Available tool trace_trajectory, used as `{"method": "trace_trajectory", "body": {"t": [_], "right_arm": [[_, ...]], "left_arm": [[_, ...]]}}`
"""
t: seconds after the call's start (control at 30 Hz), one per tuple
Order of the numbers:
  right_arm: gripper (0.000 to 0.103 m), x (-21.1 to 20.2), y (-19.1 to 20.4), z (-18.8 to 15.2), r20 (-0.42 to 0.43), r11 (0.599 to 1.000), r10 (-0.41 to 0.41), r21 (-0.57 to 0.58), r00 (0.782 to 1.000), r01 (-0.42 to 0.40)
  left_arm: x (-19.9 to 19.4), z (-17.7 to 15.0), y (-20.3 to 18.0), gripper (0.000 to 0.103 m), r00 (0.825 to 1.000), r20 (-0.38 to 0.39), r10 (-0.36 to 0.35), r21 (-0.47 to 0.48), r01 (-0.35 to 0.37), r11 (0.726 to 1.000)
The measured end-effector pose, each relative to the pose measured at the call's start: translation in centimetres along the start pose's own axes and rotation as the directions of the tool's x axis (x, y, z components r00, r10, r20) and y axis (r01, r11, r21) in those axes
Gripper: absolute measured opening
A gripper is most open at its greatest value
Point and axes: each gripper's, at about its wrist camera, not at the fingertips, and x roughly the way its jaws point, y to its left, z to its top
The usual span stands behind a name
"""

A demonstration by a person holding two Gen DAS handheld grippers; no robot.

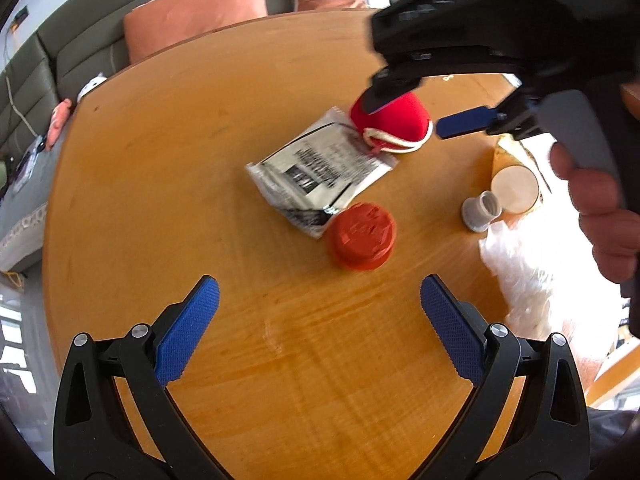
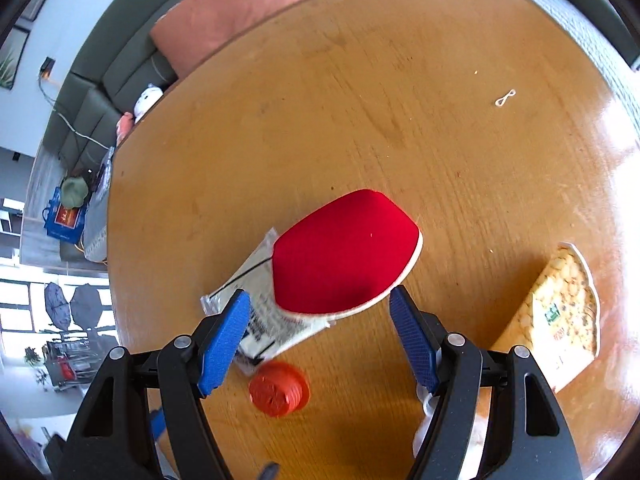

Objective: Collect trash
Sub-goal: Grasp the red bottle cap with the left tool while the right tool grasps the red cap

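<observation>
A red fabric pouch with white trim (image 2: pixel 348 252) lies on the round wooden table (image 2: pixel 360 120), partly on a white printed packet (image 2: pixel 260 312). My right gripper (image 2: pixel 318 294) hovers over the pouch's near edge, open, a blue pad on each side and neither one pressing. An orange-red ribbed lid (image 2: pixel 280 388) sits below the packet. In the left wrist view the right gripper (image 1: pixel 420 114) straddles the red pouch (image 1: pixel 394 124), with a hand (image 1: pixel 608 216) on its handle. My left gripper (image 1: pixel 320 320) is open above bare table, short of the orange-red lid (image 1: pixel 362 236) and the packet (image 1: pixel 320 172).
A small grey cap (image 1: pixel 480 212), a white cup (image 1: pixel 514 190) and crumpled clear plastic (image 1: pixel 524 280) lie at the table's right side. A snack bag (image 2: pixel 560 320) and a loop of string (image 2: pixel 505 98) are also on the table. A grey sofa with orange cushions (image 1: pixel 192 12) stands behind.
</observation>
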Motion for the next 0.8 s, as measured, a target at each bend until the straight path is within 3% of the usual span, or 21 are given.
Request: {"method": "trace_trajectory", "body": {"t": [0.2, 0.33, 0.37, 0.47, 0.57, 0.6, 0.8], "right_arm": [[0.073, 0.9, 0.1, 1.2, -0.025, 0.999, -0.012, -0.030, 1.000, 0.012], [0.073, 1.4, 0.6, 1.8, -0.044, 0.993, -0.064, -0.098, 0.997, 0.059], [0.064, 1.5, 0.6, 1.8, -0.039, 0.988, -0.091, -0.129, 0.995, 0.085], [0.060, 1.2, 0.3, 1.2, -0.026, 0.982, -0.074, -0.174, 0.997, 0.068], [0.056, 0.7, -0.1, 1.0, -0.014, 0.982, -0.059, -0.180, 0.998, 0.056], [0.056, 0.4, -0.3, 0.9, -0.007, 0.982, -0.051, -0.183, 0.999, 0.048], [0.056, -1.4, -1.0, 0.0, 0.020, 0.982, -0.013, -0.187, 1.000, 0.017]], "left_arm": [[1.3, 1.4, -0.8, 0.097, 1.000, 0.000, -0.031, -0.017, 0.031, 0.999], [2.4, 2.2, -1.1, 0.096, 0.999, -0.027, -0.041, -0.041, 0.040, 0.998], [2.7, 2.4, -1.1, 0.094, 0.998, -0.036, -0.047, -0.050, 0.045, 0.998], [3.8, 2.9, -0.9, 0.081, 0.995, -0.068, -0.072, -0.090, 0.066, 0.994], [4.5, 3.2, -0.7, 0.048, 0.991, -0.090, -0.099, -0.116, 0.088, 0.989], [4.6, 3.2, -0.7, 0.043, 0.991, -0.092, -0.100, -0.118, 0.088, 0.989], [4.7, 3.2, -0.3, 0.043, 0.988, -0.070, -0.140, -0.135, 0.130, 0.982]]}}
